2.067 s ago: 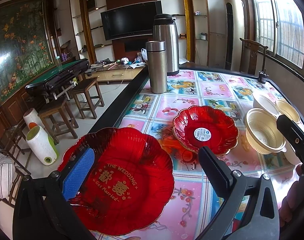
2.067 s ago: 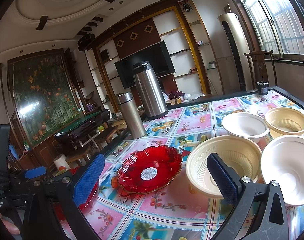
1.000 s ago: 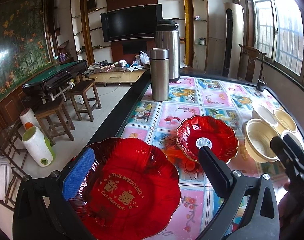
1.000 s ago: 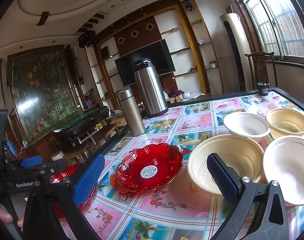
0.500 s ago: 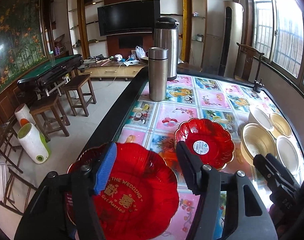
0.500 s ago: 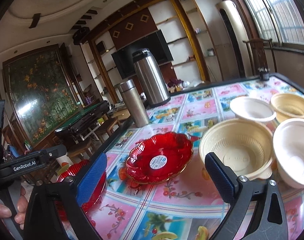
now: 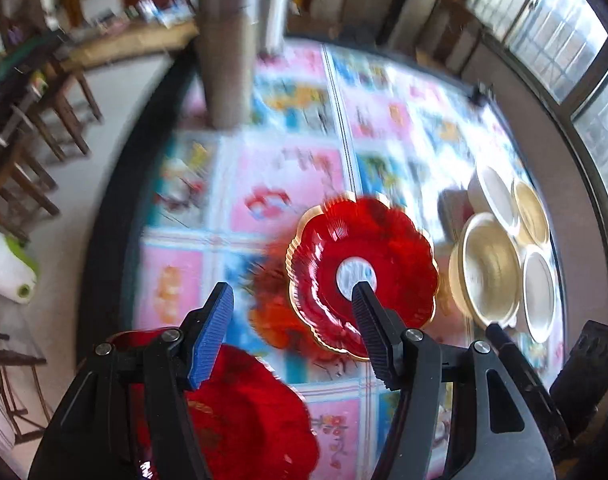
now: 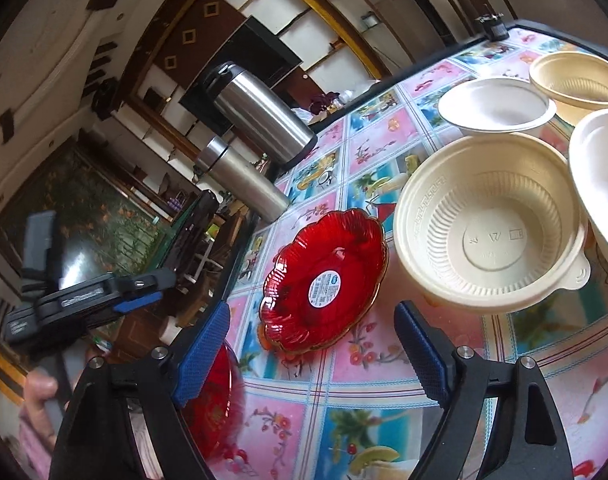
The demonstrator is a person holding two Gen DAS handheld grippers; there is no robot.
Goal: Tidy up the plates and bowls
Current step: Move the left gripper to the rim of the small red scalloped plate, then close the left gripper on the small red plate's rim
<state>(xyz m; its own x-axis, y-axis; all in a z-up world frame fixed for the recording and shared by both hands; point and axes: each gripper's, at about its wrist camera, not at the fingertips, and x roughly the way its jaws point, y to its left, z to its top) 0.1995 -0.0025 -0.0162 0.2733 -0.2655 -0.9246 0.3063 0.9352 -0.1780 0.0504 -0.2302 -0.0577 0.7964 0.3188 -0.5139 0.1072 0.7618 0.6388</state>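
Left claw (image 7: pixel 292 296): pointed steeply down over the table, jaws apart and released, nothing between the pads; the view was blurred.
Right claw (image 8: pixel 308 328): jaws closing but not yet gripping, with only bare tablecloth and the near edge of the small red plate framed between them.
Table (image 8: pixel 380 364): covered with a cloth of pink and blue fruit and flower squares, dark rim along its edge.
Small red plate (image 8: pixel 324 280): scalloped, gold-edged, a round white sticker at its centre; it lay flat on the table just beside the large cream bowl, and in the left view (image 7: pixel 364 268) it sat ahead of the claw's right finger.
Large red plate (image 7: pixel 244 416): at the near table edge, under the left claw's left finger; in the right view (image 8: pixel 212 396) it was partly hidden behind the blue pad.
Large cream bowl (image 8: pixel 492 224): ribbed inside, upright, tab handle toward the camera.
Other bowls: a white bowl (image 8: pixel 496 108) and a smaller cream bowl (image 8: pixel 580 80) behind it, another white bowl (image 8: pixel 604 176) at the right edge, all close together.
Steel flask (image 8: pixel 240 176) and steel thermos jug (image 8: pixel 260 112): standing together at the far side of the table.
Person's hand (image 8: pixel 40 392): at the lower left of the right view, around the left claw's handle.
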